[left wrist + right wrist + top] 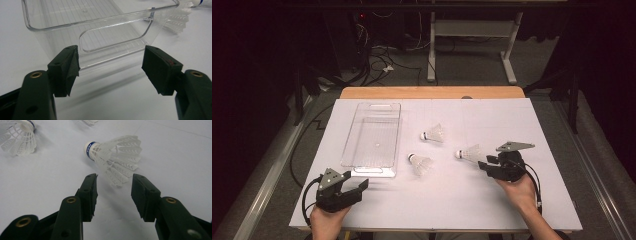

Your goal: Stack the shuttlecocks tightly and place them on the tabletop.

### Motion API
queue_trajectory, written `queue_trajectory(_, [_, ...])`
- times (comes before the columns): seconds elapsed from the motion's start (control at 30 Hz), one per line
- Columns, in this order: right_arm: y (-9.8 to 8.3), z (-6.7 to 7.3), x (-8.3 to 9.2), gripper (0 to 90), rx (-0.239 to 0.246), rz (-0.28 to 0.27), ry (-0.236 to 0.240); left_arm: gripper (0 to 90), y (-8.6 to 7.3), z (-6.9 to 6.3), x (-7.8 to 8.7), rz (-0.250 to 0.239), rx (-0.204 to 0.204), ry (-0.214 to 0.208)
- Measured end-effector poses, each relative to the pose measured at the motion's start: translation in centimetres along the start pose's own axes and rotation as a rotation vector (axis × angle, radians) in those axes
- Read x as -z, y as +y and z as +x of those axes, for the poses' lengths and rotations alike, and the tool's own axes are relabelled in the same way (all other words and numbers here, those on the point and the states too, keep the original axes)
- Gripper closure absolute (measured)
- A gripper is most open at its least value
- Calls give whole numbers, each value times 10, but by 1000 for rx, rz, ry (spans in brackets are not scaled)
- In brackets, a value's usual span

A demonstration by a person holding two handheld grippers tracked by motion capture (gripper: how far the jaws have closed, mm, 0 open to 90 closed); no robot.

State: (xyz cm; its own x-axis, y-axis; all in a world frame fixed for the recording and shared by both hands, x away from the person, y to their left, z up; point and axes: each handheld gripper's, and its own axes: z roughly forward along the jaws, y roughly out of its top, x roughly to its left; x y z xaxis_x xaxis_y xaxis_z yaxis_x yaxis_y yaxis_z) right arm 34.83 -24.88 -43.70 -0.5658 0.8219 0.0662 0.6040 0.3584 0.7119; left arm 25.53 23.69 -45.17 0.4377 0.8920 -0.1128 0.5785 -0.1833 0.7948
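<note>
Three white shuttlecocks lie on the white table top [452,200]. The nearest one [469,153] [117,155] lies on its side with its cork pointing left. My right gripper [486,162] [114,178] stands open just behind it, and the rim of its feather skirt reaches in between the jaw tips without touching the pads. The other two shuttlecocks [420,163] [433,134] lie farther left, one of which [18,137] is at the top left of the right gripper view. My left gripper [357,188] [111,58] is open and empty, facing the near end wall of a clear plastic bin [372,140] [100,37].
The bin is empty and long, running away from me on the left half of the table. Past its right corner a shuttlecock [180,21] shows in the left gripper view. A wooden table edge [432,92] lies at the back, with cables and a desk frame on the floor beyond.
</note>
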Motion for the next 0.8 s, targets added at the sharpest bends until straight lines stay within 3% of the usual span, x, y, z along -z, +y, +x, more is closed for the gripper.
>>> queue_trajectory(0.23, [5, 5, -6, 548, 9, 1, -17, 309, 0, 0, 0, -1, -1, 0])
queue_trajectory(0.8, [11, 4, -20, 611, -10, 24, 16, 309, 0, 0, 0, 0, -1, -1])
